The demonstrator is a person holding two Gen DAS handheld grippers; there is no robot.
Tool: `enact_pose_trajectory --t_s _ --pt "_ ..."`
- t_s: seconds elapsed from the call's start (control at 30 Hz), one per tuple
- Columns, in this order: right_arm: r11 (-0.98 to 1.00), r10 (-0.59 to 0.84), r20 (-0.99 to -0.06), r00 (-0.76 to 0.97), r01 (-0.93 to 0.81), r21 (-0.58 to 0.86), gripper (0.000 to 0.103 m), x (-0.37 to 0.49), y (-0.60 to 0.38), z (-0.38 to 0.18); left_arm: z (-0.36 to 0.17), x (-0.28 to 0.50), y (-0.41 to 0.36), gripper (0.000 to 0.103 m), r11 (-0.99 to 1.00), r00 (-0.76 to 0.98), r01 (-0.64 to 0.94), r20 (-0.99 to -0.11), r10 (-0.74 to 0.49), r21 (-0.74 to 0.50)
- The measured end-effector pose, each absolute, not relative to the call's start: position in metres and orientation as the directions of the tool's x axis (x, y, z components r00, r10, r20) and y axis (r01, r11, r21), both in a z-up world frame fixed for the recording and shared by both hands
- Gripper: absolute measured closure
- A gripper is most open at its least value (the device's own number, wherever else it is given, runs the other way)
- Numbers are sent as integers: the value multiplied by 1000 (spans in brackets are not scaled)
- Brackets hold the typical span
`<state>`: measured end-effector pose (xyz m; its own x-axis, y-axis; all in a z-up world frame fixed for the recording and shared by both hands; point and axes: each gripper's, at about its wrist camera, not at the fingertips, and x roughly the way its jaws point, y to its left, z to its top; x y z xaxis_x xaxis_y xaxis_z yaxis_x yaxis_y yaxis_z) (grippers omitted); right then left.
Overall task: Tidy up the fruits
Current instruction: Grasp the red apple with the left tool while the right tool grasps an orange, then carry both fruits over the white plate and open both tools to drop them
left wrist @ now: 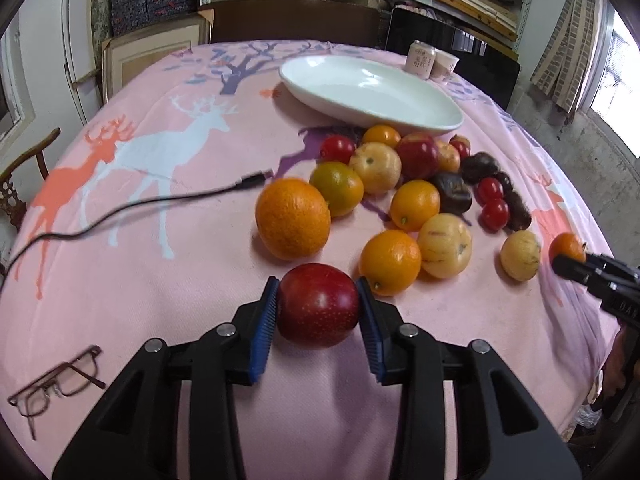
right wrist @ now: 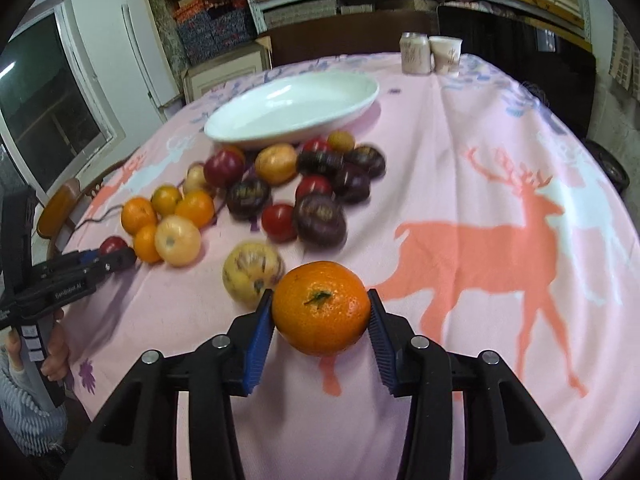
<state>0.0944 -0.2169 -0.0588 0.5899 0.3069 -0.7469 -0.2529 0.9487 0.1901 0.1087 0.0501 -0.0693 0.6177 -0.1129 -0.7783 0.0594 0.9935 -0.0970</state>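
- Left wrist view: left gripper (left wrist: 318, 306), blue pads pressed on both sides of a red apple (left wrist: 318, 305) near the front of the worktop (left wrist: 160, 280), which wears a pink deer-print cloth.
- Just beyond: large orange (left wrist: 293, 219); behind it a mixed heap of fruit (left wrist: 420, 184), yellow, orange, red and dark pieces touching one another.
- White oval dish (left wrist: 368, 92) behind the heap.
- Black cable (left wrist: 140, 204) left of the fruit; spectacles (left wrist: 58, 384) at near left.
- Right gripper (left wrist: 568, 262) at the right edge, at a small orange fruit.
- Right wrist view: right gripper (right wrist: 320, 308) clamped on a mandarin (right wrist: 320, 307), stem facing the camera.
- Yellow striped fruit (right wrist: 250, 274) just left of it.
- Two pale cups (right wrist: 432, 54) at the far edge.
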Motion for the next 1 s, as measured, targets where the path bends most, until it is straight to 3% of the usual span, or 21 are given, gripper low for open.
enact_pose_trajectory --t_s 0.33,0.63,0.67,0.7,0.73,0.77,0.8,0.87,1.0 --pt "935 346 -664 662 -303 185 57 181 -205 6 7 186 38 65 995 710 102 -699 -87 -21" --pt "938 332 -733 594 -292 188 56 303 -163 -26 -28 300 19 65 991 605 113 -786 -127 -74" --pt "940 328 -729 601 -287 186 53 306 -162 -29 -33 305 20 65 991 594 107 -794 -131 -83" --pt "941 325 -723 609 -283 184 40 308 -161 -30 -37 307 20 65 991 587 105 -799 -133 -88" --pt "943 320 -718 618 -277 182 33 309 -162 -31 -41 310 21 65 990 583 105 -801 -137 -93" --pt "946 315 -706 634 -267 182 26 308 -164 -31 -42 309 22 63 989 586 109 -798 -142 -96" --pt "947 316 -693 648 -264 185 25 306 -165 -29 -42 308 22 60 988 592 114 -792 -149 -100" --pt "947 316 -678 663 -264 183 26 304 -171 -25 -38 304 23 42 989 613 114 -776 -148 -98" --pt "941 338 -640 690 -242 237 25 294 -188 -18 -23 287 26 36 990 662 121 -738 -133 -70"
